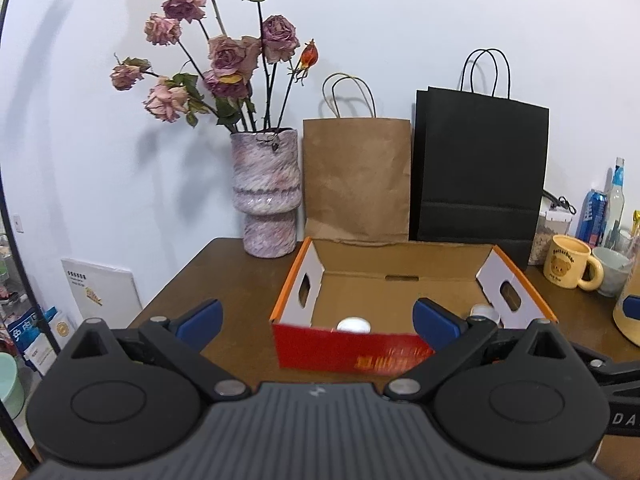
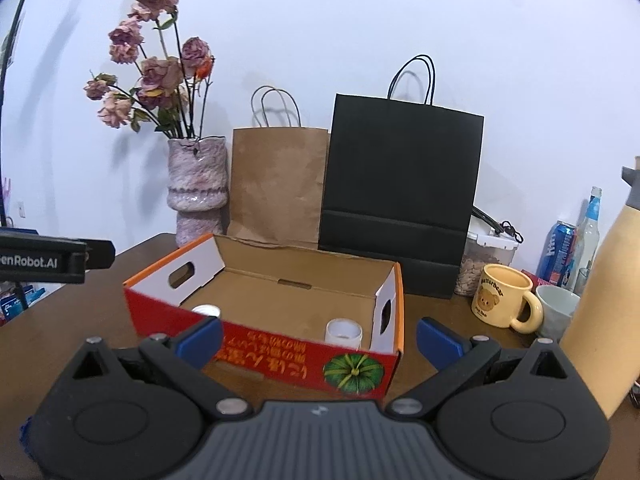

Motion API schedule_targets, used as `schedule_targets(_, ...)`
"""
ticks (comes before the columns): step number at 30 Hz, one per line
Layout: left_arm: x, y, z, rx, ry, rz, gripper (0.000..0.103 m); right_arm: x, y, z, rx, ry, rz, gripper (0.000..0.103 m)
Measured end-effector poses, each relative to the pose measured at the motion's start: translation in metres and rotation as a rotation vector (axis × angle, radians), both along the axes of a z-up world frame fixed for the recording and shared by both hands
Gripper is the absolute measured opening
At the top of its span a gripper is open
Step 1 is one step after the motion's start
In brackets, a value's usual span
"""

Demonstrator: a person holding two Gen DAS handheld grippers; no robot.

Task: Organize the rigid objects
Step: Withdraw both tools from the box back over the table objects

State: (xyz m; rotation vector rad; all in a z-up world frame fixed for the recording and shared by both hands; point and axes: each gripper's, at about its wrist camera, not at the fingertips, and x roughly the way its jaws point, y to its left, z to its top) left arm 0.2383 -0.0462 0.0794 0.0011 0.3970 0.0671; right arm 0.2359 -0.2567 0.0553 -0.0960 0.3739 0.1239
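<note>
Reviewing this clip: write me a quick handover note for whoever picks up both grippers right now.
Left gripper: open, empty, facing the cardboard box.
Right gripper: open, empty, in front of the same box.
Done: two white containers sit inside the box, one near its left end, one near its right end.
Left, likely: the yellow bear mug, pale cup and tan bottle stand on the table right of the box.
</note>
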Motion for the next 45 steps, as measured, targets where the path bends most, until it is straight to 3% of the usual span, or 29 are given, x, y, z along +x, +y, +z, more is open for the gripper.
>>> schedule_targets(22, -0.069, 0.024, -0.038, 0.030, 0.104, 0.003, 0.103, -0.086, -0.003, -0.028, 0.008, 0.041, 0.019, 0.103)
schedule_targets(45, -0.103, 0.031, -0.080, 0.058, 0.201, -0.035, 0.103, -0.113, -0.005, -0.065, -0.015, 0.124, 0.038, 0.103)
